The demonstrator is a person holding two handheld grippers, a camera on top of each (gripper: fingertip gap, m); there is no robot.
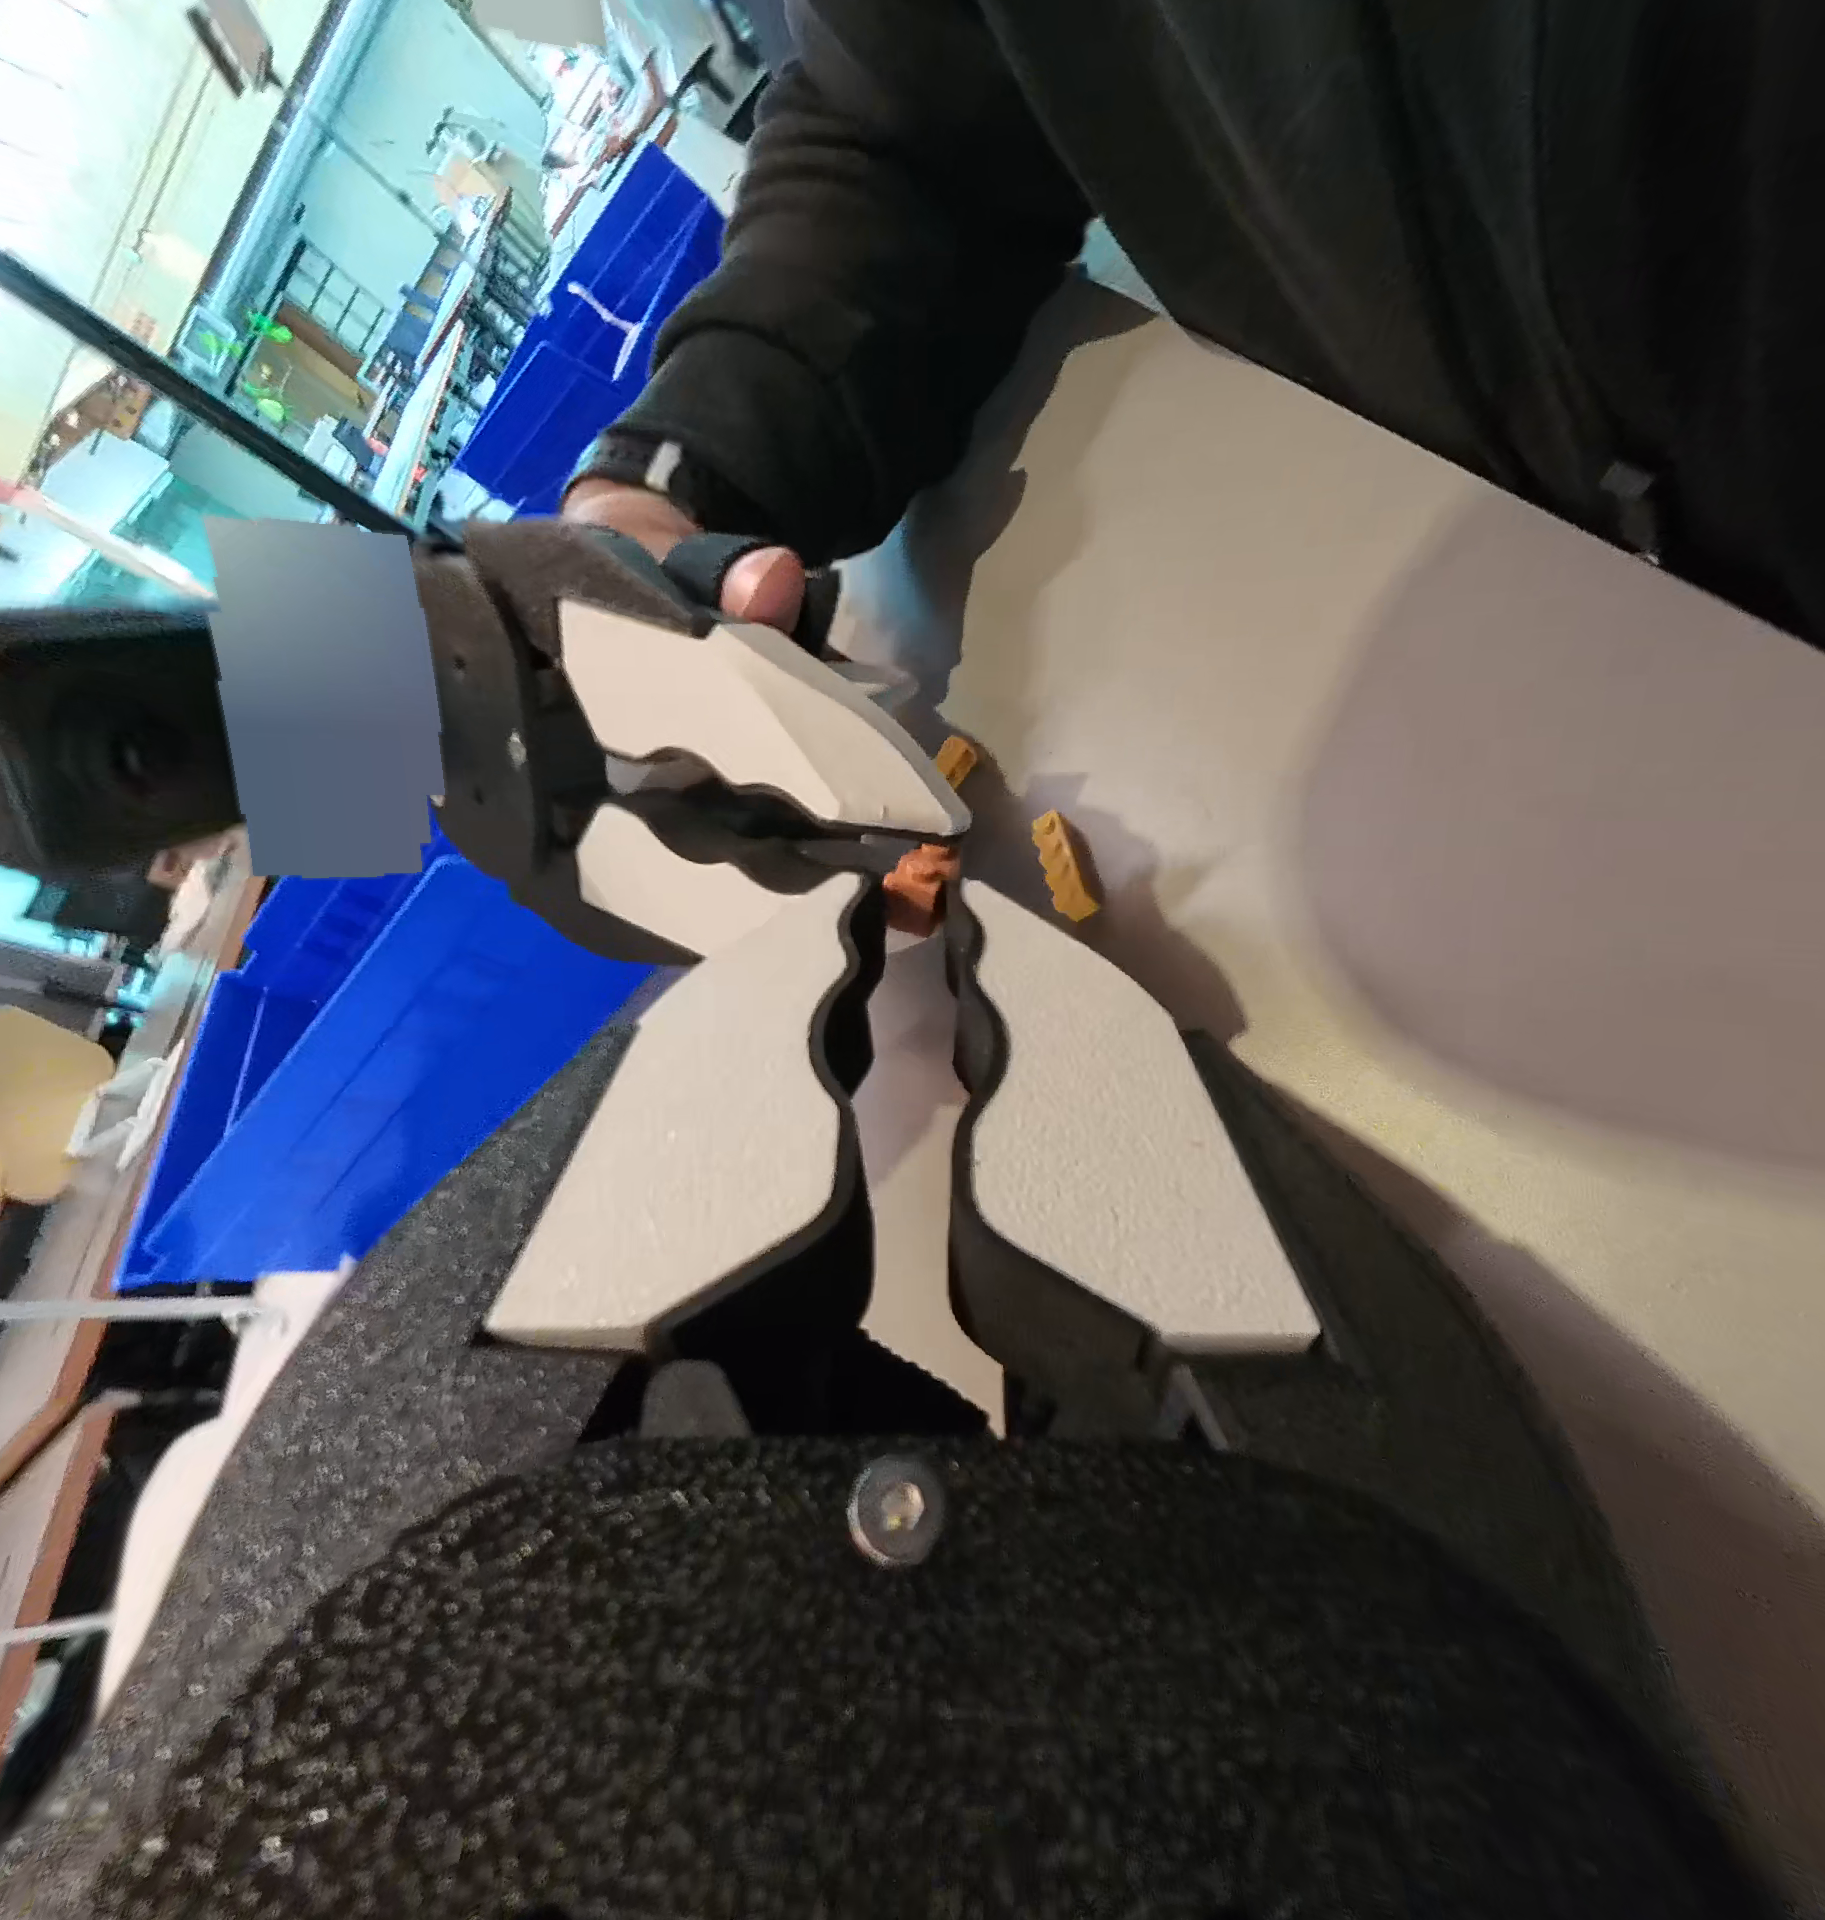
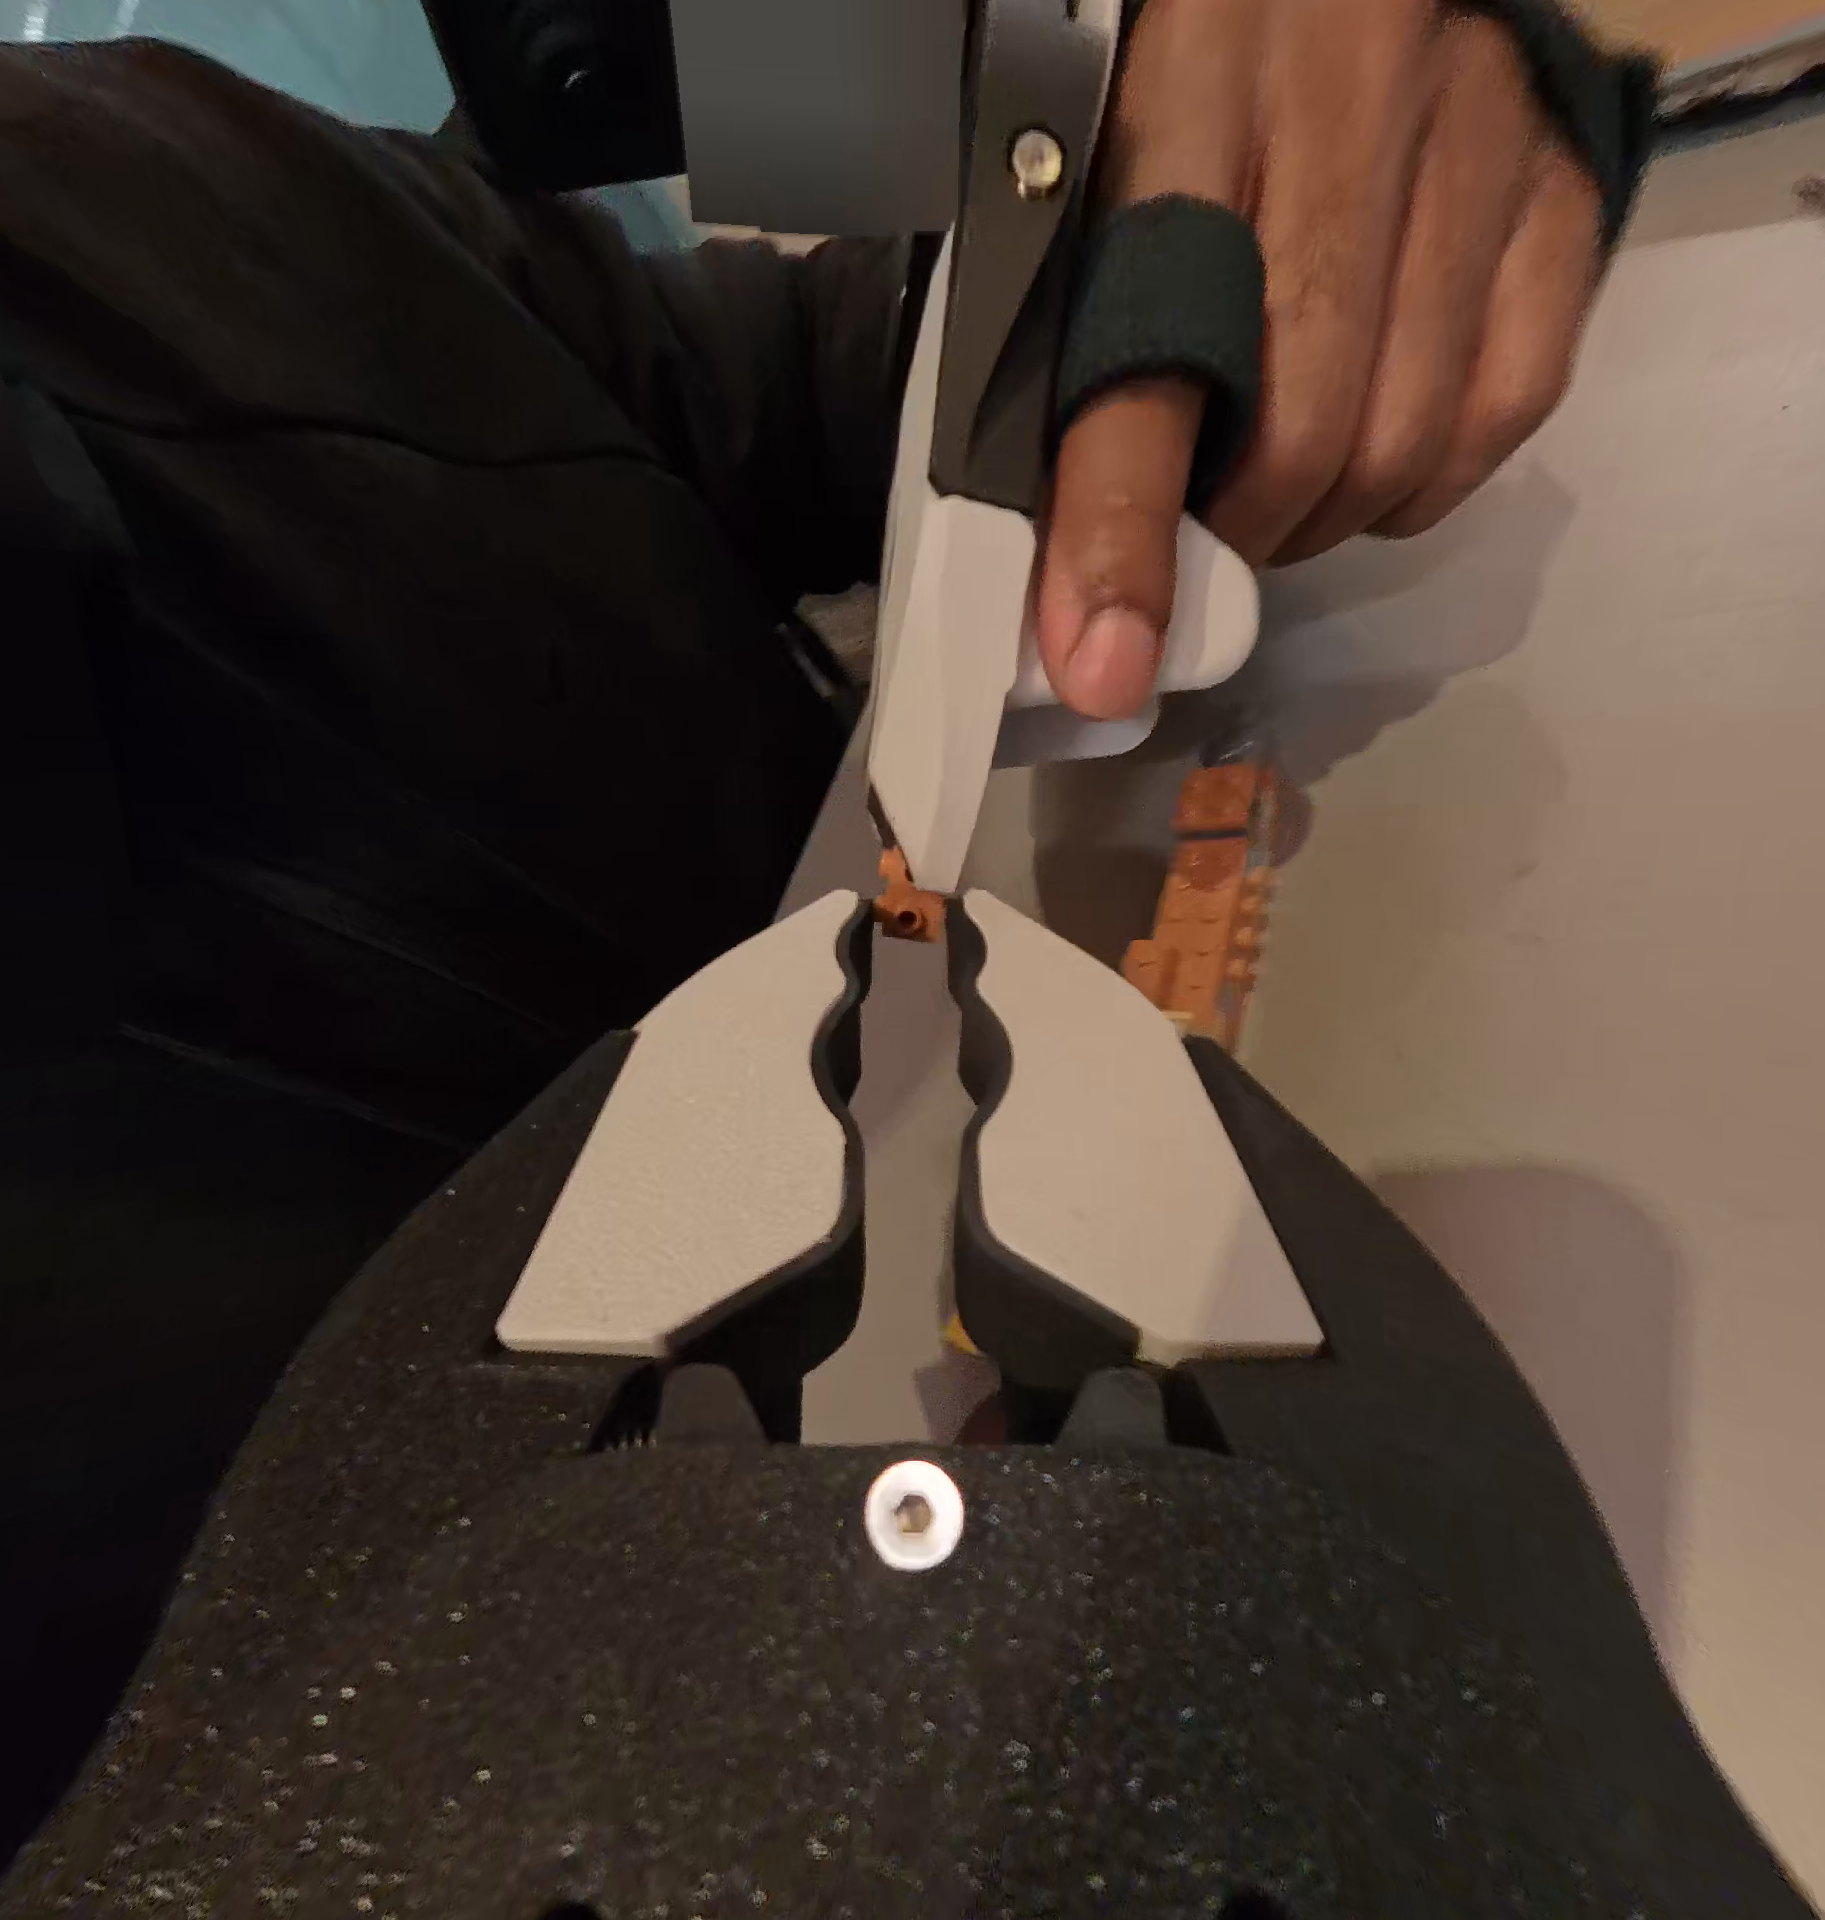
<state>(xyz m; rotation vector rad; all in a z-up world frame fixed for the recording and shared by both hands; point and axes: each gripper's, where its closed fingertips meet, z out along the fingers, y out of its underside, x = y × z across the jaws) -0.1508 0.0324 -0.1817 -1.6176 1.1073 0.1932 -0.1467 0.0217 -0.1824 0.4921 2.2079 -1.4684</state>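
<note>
A small orange-brown brick piece (image 1: 918,883) sits between the two fingertips of my left gripper (image 1: 916,891), and both pads press on it. My right gripper (image 1: 952,829) reaches in from the left in this view and pinches the same piece from above. In the right wrist view my right gripper (image 2: 908,906) is shut on the orange-brown piece (image 2: 908,921) at its fingertips. The left gripper (image 2: 913,871) comes down from above, held by a hand (image 2: 1303,364), and its tips clamp the upper stub of the piece. The piece is held above the white table (image 1: 1407,675).
Two tan bricks (image 1: 1064,868) (image 1: 955,758) lie on the table just beyond the grippers. A long orange brick assembly (image 2: 1209,894) lies to the right. Blue bins (image 1: 368,1091) stand past the table edge. The person's dark jacket (image 2: 368,520) is close by. Only a small space, under 4 cm, lies between the two pairs of fingers.
</note>
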